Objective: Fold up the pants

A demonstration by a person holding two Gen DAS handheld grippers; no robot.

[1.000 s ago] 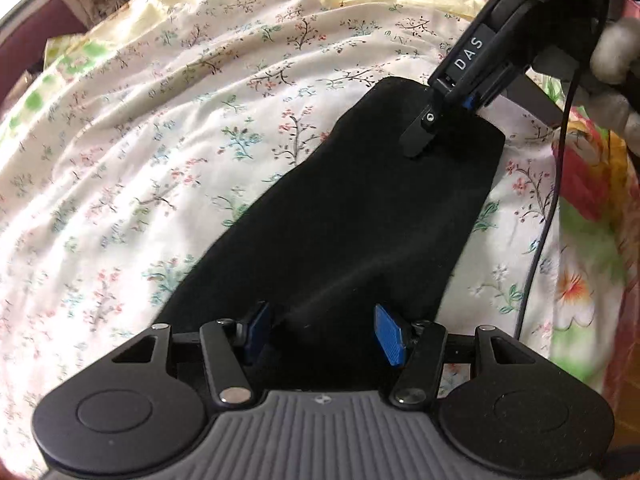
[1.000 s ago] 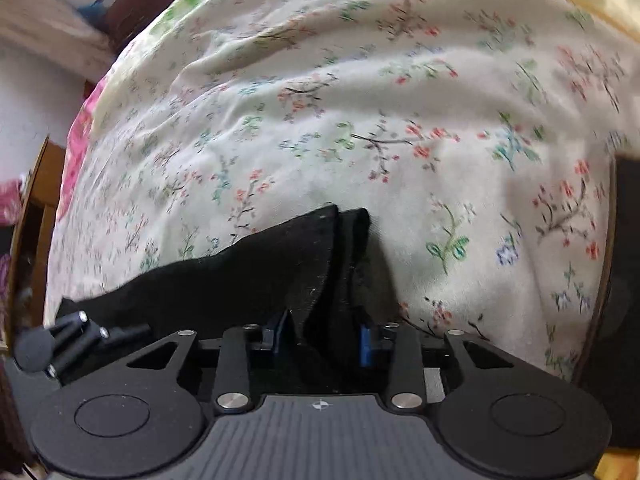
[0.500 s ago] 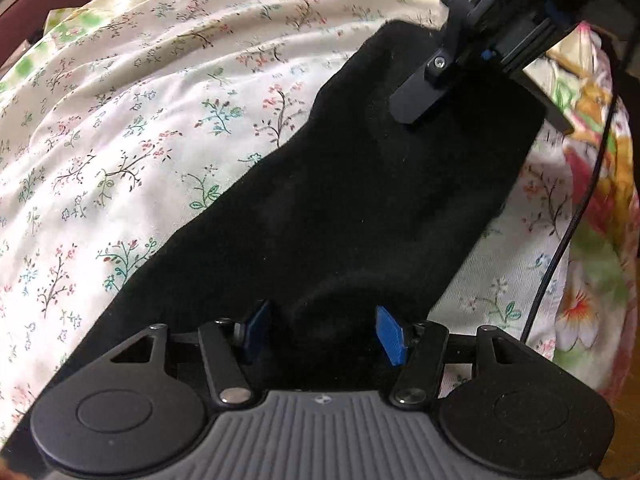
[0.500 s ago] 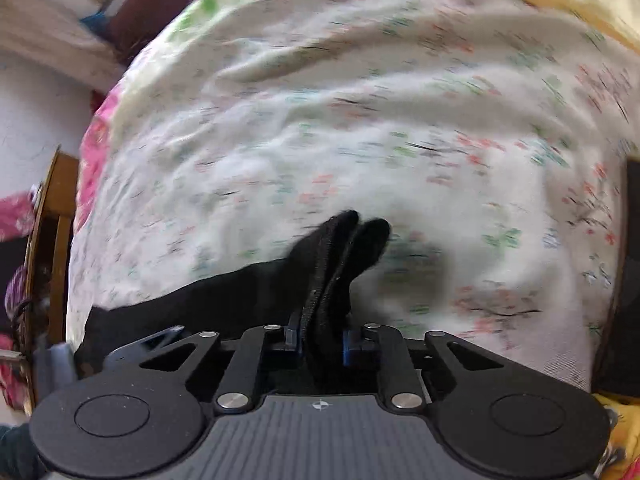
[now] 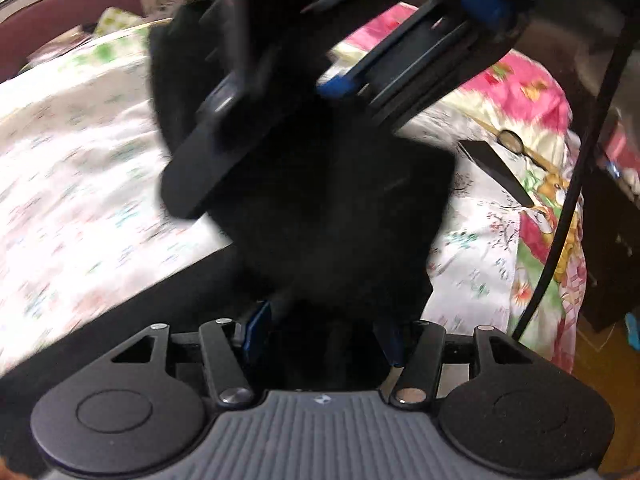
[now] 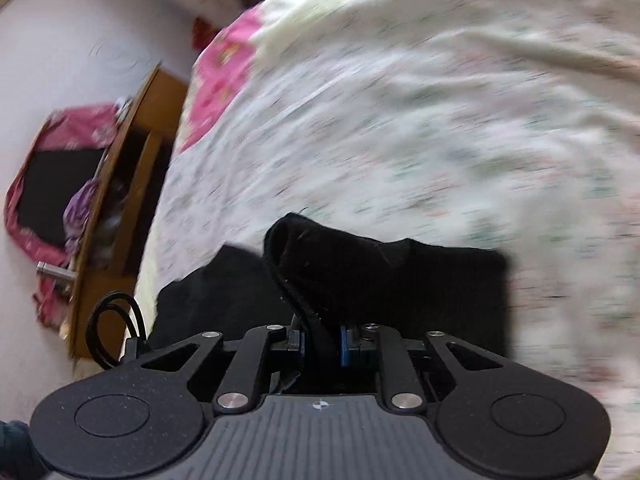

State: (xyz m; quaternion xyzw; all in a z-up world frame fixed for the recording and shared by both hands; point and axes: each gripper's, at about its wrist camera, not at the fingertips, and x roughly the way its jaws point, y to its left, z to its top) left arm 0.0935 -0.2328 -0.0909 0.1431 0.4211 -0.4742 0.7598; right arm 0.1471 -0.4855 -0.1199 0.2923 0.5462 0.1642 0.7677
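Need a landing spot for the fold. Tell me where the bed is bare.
Bare sheet lies beyond the pants held in the right gripper, and left of them in the left view. Crowded on the right: phone, glasses, cable.

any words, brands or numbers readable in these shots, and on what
None can be read.
The small round emblem on the left hand-held gripper grey ribbed body is a symbol, not text; the right hand-held gripper bears the same.
The floral white bedsheet is blurred.
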